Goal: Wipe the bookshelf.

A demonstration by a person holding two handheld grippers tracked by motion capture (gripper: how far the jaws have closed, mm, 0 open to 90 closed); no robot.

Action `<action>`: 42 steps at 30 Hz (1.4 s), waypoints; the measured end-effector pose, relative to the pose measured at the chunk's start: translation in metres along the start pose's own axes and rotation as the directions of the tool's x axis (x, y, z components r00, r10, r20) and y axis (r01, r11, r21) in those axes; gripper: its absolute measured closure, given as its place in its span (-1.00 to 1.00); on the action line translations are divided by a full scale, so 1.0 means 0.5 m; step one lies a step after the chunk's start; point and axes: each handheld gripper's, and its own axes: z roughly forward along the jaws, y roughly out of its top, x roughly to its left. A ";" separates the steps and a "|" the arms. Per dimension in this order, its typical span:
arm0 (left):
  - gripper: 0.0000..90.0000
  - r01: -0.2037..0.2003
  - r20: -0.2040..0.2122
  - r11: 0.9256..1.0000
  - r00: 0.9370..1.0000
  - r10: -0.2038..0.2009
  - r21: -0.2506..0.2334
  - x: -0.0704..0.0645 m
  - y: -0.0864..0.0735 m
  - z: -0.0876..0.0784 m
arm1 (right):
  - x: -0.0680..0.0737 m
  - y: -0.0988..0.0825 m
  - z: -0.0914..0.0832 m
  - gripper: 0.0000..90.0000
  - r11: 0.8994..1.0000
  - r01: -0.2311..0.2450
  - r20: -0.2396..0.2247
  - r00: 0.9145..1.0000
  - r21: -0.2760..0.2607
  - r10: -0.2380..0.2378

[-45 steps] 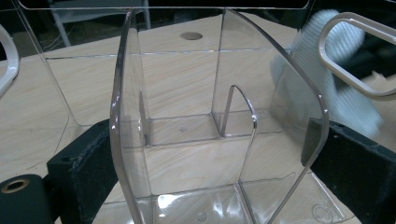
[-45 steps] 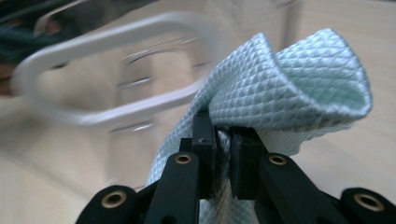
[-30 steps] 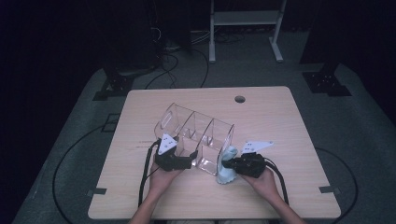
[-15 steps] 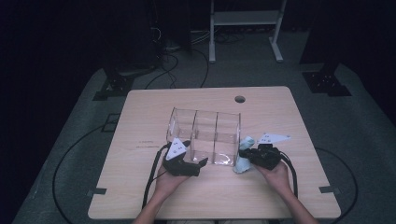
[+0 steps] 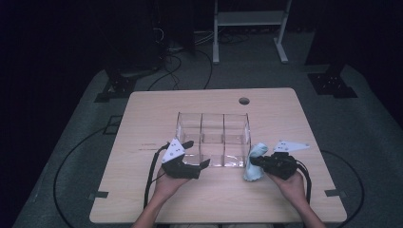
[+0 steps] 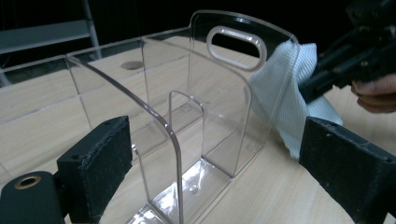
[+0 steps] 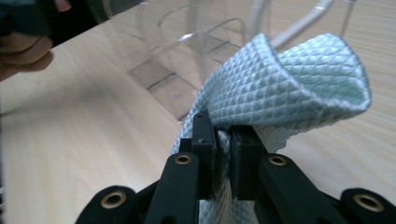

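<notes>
Wood-top table (image 5: 142, 114) in a dark room, cables and a stand base on the floor behind. Nearest the person: left gripper (image 5: 196, 154) at the near-left corner of the clear acrylic organizer (image 5: 213, 137), jaws spread with the near wall edge between them; the left gripper view shows gaps on both sides, pads (image 6: 100, 163) not touching the plastic. Its jaws have just been closing a little, but they are not gripping anything yet. Right gripper (image 5: 252, 161) is clamped on the pale blue cloth (image 5: 255, 159); in the right gripper view the jaws pinch a fold of cloth (image 7: 280, 79), with the rest bulging above and hanging below. What changed: a second ago the organizer sat tilted and skewed with the cloth at its near face; half a second ago it was nearly square; now it stands flat on its base, parallel to the table edge, three compartments open upward. The cloth has moved from the front to the organizer's right end wall, just beside or touching it. Read: front face is likely wiped and the box was set down, with the right end next. Left needs to finish closing to steady the box before the cloth pushes on it, otherwise it may slide left.
</notes>
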 end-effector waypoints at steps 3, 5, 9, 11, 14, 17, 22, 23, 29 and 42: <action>-0.82 -0.004 0.003 1.000 1.000 0.004 -0.009 0.001 0.012 -0.019 | 0.023 -0.001 -0.005 0.83 1.000 0.018 -0.013 1.000 0.003 -0.018; -0.82 -0.011 0.003 1.000 1.000 0.011 -0.014 0.000 0.018 -0.032 | 0.031 0.000 -0.004 0.83 1.000 0.030 -0.012 0.999 0.007 -0.030; -0.84 -0.035 -0.024 0.999 0.999 0.035 -0.007 0.006 0.028 -0.055 | 0.037 0.005 0.005 0.82 0.999 0.037 0.011 0.999 0.019 -0.037; -0.84 -0.036 -0.041 0.999 0.999 0.036 -0.001 0.016 0.029 -0.070 | 0.039 0.007 0.008 0.82 0.999 0.051 0.021 0.998 0.020 -0.051; -0.87 -0.023 -0.074 1.000 0.997 0.023 0.001 0.037 0.030 -0.094 | 0.037 0.008 0.010 0.83 0.998 0.057 0.045 0.997 0.021 -0.058; -0.91 -0.014 -0.096 1.000 0.995 0.016 0.014 0.056 0.028 -0.102 | 0.030 0.008 0.011 0.82 0.999 0.040 0.056 0.998 0.011 -0.040; -0.92 0.015 -0.102 0.999 0.995 -0.011 0.040 0.083 0.020 -0.092 | 0.017 0.013 0.013 0.83 0.999 0.037 0.077 0.996 0.011 -0.038; -0.92 0.015 -0.093 0.998 0.996 -0.009 0.058 0.092 0.015 -0.078 | 0.003 0.015 0.014 0.83 0.999 0.037 0.102 0.994 0.016 -0.039; -0.89 0.003 -0.056 0.996 0.998 0.001 0.084 0.103 0.006 -0.041 | -0.044 0.020 0.017 0.82 1.000 -0.013 0.146 0.989 0.011 0.011; -0.70 0.042 -0.020 0.998 0.999 -0.041 0.052 0.143 -0.015 -0.003 | -0.057 0.024 0.018 0.82 1.000 -0.015 0.123 0.992 -0.014 0.017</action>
